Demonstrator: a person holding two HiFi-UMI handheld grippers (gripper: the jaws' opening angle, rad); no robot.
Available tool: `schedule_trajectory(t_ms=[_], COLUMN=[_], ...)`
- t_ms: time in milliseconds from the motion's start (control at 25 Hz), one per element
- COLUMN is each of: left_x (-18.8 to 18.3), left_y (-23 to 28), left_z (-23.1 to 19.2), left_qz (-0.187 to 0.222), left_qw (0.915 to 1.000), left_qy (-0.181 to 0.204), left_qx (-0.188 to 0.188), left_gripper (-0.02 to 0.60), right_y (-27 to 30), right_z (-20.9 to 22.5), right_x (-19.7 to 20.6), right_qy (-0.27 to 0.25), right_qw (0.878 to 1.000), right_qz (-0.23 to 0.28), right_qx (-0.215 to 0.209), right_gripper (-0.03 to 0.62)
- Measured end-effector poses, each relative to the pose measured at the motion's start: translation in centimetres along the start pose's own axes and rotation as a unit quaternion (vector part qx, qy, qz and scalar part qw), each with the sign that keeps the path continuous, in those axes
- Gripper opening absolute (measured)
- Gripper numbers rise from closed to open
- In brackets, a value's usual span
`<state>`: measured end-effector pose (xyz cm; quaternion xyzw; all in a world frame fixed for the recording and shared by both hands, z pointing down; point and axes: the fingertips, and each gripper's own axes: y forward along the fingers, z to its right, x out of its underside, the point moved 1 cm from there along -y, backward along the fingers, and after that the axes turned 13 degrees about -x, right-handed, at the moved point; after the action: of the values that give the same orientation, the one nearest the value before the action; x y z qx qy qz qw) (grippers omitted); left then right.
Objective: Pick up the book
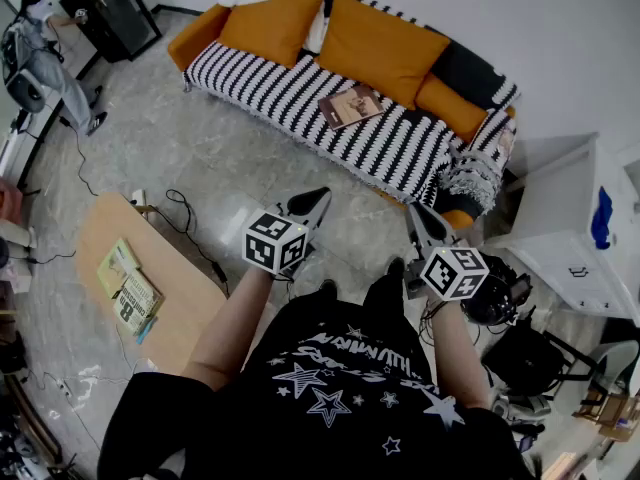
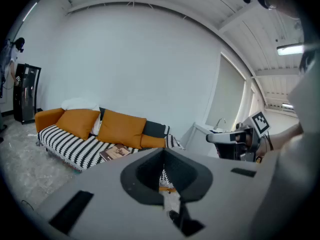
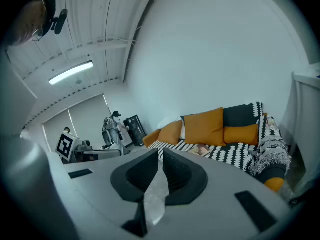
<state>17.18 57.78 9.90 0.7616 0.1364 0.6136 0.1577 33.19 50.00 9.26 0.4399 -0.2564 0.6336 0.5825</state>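
The book [image 1: 352, 105] lies flat on the sofa [image 1: 290, 88], on the striped cover just in front of the orange cushions [image 1: 378, 40] (nothing touches it). Both claws hang in the air well short of it, above the floor. The left gripper [image 1: 318, 200] has its jaws together and empty, and the right gripper [image 1: 414, 214] is likewise pinched closed on nothing. A low table [image 1: 175, 303] with booklets [image 1: 128, 286] stands off to the left
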Motion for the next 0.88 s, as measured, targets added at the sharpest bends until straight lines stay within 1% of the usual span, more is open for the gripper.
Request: schedule_trajectory(t_ms=[480,560,680,760,880], left_x=[-0.7,-0.4,0.1,0.3,0.4], left_y=[-0.2,-0.4,-0.7,-0.8,-0.9], left_z=[-0.7,-0.9,-1.1,-1.1,-0.8], left_qz=[0.004,0.001,-0.004,-0.007,-0.009], left_qw=[1.0000,1.0000,1.0000,0.9999,0.9999], left_qy=[-0.001,-0.002,-0.003,-0.005,-0.003], left_qx=[-0.003,-0.001,0.003,0.006,0.015], left_gripper=[0.008,0.008,0.008,0.008,0.008], right_y=[1.3,1.2,0.5,0.0,-0.8], right_z=[-0.3,-0.6,-1.1,-1.2,-1.1], right_x=[-0.1,-0.2,-1.1,-1.4,-1.0], right_qy=[0.000,-0.001,-0.002,0.001,0.012], right_qw=[1.000,1.000,0.999,0.997,0.997], right_qz=[-0.007,0.006,0.051,0.072,0.078], right_qx=[-0.003,-0.001,-0.002,0.002,0.014], right_gripper=[0.044,0.044,0.044,0.044,0.044])
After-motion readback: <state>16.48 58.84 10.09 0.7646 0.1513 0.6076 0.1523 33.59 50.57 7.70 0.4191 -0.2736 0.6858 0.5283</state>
